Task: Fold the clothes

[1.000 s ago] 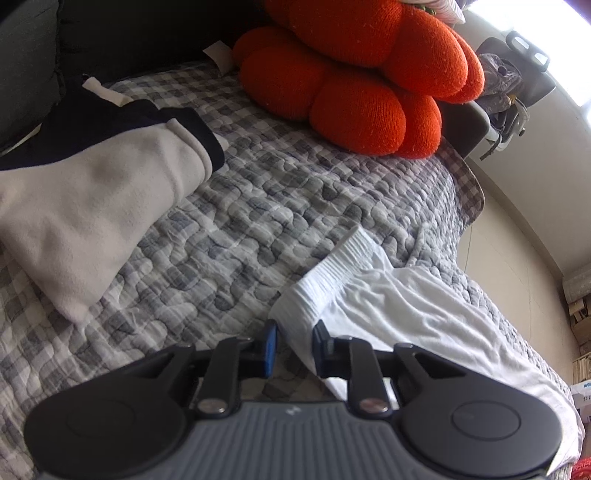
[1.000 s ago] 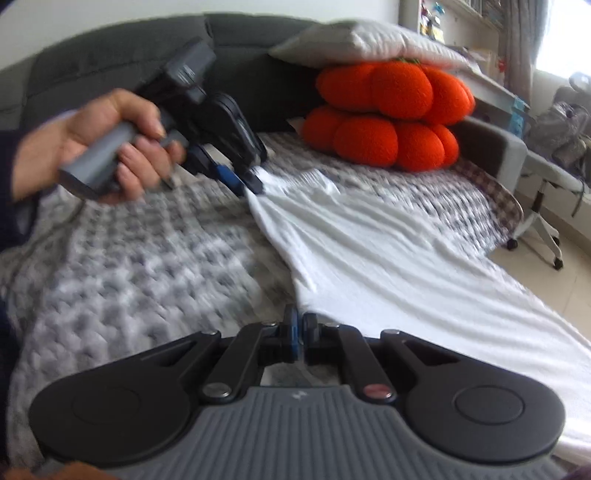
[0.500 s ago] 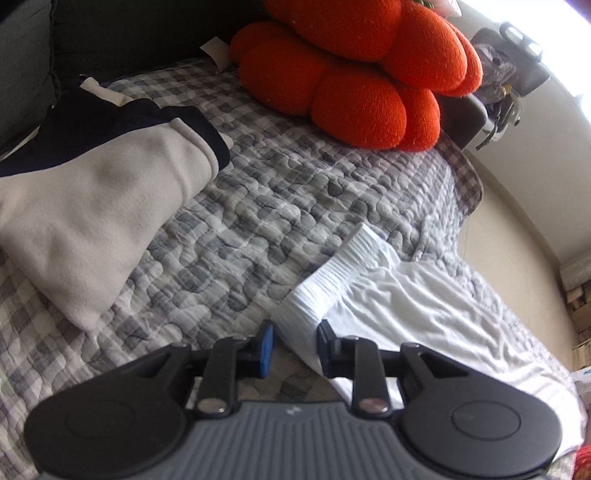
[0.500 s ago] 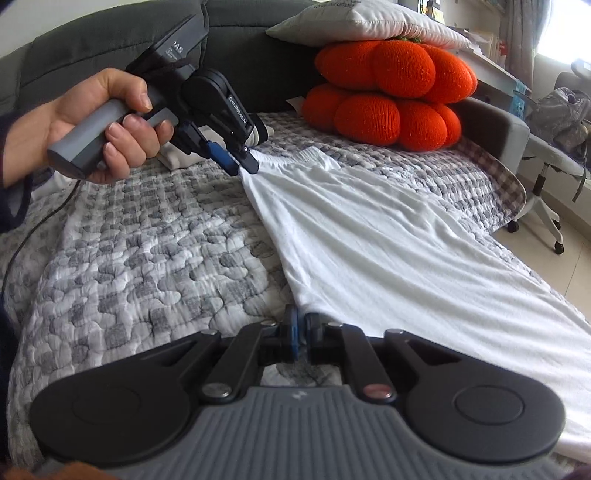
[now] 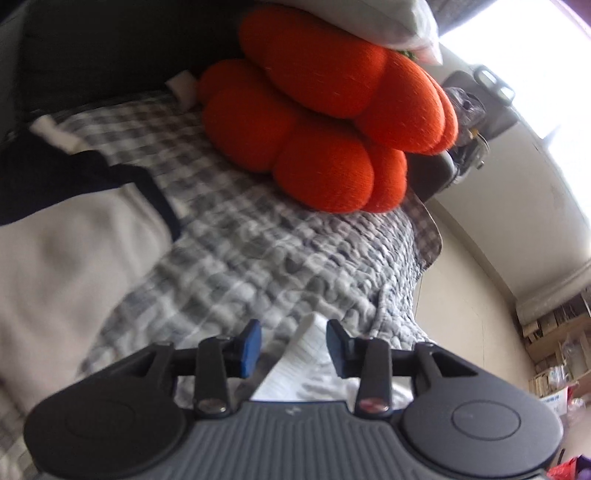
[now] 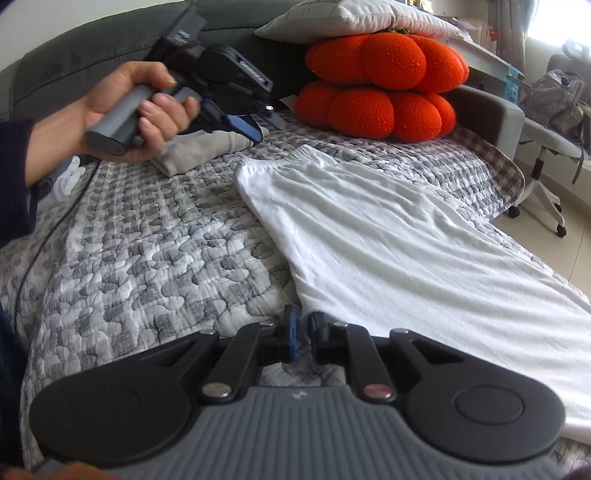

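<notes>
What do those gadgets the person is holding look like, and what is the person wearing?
Each gripper, left and right, has a ribbed grey body, two round black discs, black linkage arms and blue-padded fingers. In the right wrist view, the left one has a grey handle with a thin black cable. The person wears a dark navy sleeve.

Bed [image 6: 155, 258]: carries everything.
Trousers [image 6: 388, 240]: on the bed's right half, waistband toward the cushion.
Cushion [image 6: 384, 85]: at the bed's far end, under a pillow [image 6: 351, 16].
Folded clothes [image 6: 199, 151]: far left, beside the cushion.
Chair [image 6: 550, 147]: right of the bed.
</notes>
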Demonstrator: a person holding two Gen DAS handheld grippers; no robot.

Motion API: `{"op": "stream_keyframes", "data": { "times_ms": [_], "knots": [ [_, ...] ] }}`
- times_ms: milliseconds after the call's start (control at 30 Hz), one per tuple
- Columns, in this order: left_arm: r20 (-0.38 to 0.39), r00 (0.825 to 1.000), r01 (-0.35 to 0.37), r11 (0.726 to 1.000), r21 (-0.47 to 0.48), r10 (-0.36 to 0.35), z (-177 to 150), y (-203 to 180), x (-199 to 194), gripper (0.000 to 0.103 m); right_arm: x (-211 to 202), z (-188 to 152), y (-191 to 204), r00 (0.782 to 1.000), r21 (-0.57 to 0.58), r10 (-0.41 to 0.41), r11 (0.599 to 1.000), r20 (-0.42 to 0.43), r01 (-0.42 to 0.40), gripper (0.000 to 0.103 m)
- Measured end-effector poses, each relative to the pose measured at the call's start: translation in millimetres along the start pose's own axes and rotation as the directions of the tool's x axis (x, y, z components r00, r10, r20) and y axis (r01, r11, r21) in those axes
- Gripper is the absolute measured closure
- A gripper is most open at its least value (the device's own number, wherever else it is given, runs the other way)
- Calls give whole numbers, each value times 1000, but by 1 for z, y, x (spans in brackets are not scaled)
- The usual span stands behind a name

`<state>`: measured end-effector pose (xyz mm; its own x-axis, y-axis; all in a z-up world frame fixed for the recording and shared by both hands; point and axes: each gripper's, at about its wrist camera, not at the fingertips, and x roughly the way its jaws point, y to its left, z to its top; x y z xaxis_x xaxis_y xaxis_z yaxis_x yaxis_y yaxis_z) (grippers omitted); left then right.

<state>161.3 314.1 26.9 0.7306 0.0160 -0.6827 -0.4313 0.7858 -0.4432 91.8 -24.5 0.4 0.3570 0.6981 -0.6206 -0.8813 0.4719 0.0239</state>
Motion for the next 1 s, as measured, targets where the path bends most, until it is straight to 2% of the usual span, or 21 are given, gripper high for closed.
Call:
{"op": "stream_keyframes", "data": {
  "times_ms": [200, 233, 267, 400, 433, 567, 700, 867, 1000],
  "knots": [
    [-13, 1000, -9, 996, 89, 10, 3, -24, 42, 59, 1, -1, -7, 1000, 34, 18, 999, 7, -18, 89],
    [-21, 1000, -13, 995, 100, 16, 1, -24, 45, 73, 1, -1, -7, 1000, 35, 18, 999, 10, -18, 89],
    [-29, 999, -18, 994, 111, 22, -1, -25, 48, 80, 1, -1, -7, 1000, 37, 17, 999, 13, -18, 89],
    [3, 997, -71, 983, 169, 72, -5, -27, 49, 87, 0, -1, -7, 1000, 41, 13, 999, 25, -14, 91],
    [13, 997, -72, 985, 159, 71, -4, -25, 46, 96, 0, -1, -7, 1000, 42, 12, 999, 27, -13, 91],
    [58, 997, -66, 992, 106, 60, 3, -16, 36, 98, 0, -1, -7, 999, 47, 8, 999, 39, -10, 90],
    [69, 995, -76, 991, 112, 69, 2, -19, 38, 98, -2, -1, -8, 999, 50, -7, 999, 51, 5, 89],
    [138, 990, -41, 998, 46, 34, 6, -17, 32, 99, -5, -2, -8, 997, 53, -45, 998, 68, 41, 89],
    [174, 982, -82, 997, 12, 79, 1, -12, 36, 103, -2, -5, -6, 997, 40, -50, 998, 56, 48, 89]
  ]
}}
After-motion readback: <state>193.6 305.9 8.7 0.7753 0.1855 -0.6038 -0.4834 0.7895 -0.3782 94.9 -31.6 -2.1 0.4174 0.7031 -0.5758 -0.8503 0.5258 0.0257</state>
